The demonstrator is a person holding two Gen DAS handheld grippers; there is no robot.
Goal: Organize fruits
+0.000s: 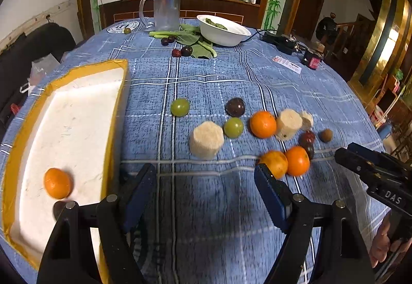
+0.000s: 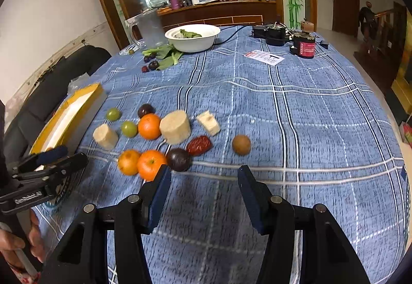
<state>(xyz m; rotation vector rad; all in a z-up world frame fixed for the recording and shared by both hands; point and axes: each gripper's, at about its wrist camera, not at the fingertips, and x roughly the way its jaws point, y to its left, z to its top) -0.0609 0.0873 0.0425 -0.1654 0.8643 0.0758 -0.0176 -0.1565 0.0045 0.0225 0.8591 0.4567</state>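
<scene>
A white foam tray point(image 1: 77, 109) with a yellow rim lies at the left of the blue checked cloth, with one orange point(image 1: 57, 183) in it. Loose fruit sits mid-table: three oranges point(image 2: 148, 126) point(image 2: 150, 164) point(image 2: 128, 162), two green fruits point(image 2: 113, 114), dark plums point(image 2: 178, 159), a red date point(image 2: 199, 145), a brown fruit point(image 2: 241, 145) and pale cut chunks point(image 2: 175, 127). My left gripper point(image 1: 206, 191) hangs open over bare cloth beside the tray. My right gripper point(image 2: 204, 190) is open and empty, just in front of the nearest orange and plum.
At the far side stand a white bowl point(image 2: 193, 38) with greens, a clear jug point(image 1: 166, 9), leafy greens with small dark fruits point(image 1: 186, 50), a paper card point(image 2: 265, 57), a dark jar point(image 2: 305, 46) and a black cabled device point(image 2: 269, 33). A dark chair point(image 2: 59, 83) sits left.
</scene>
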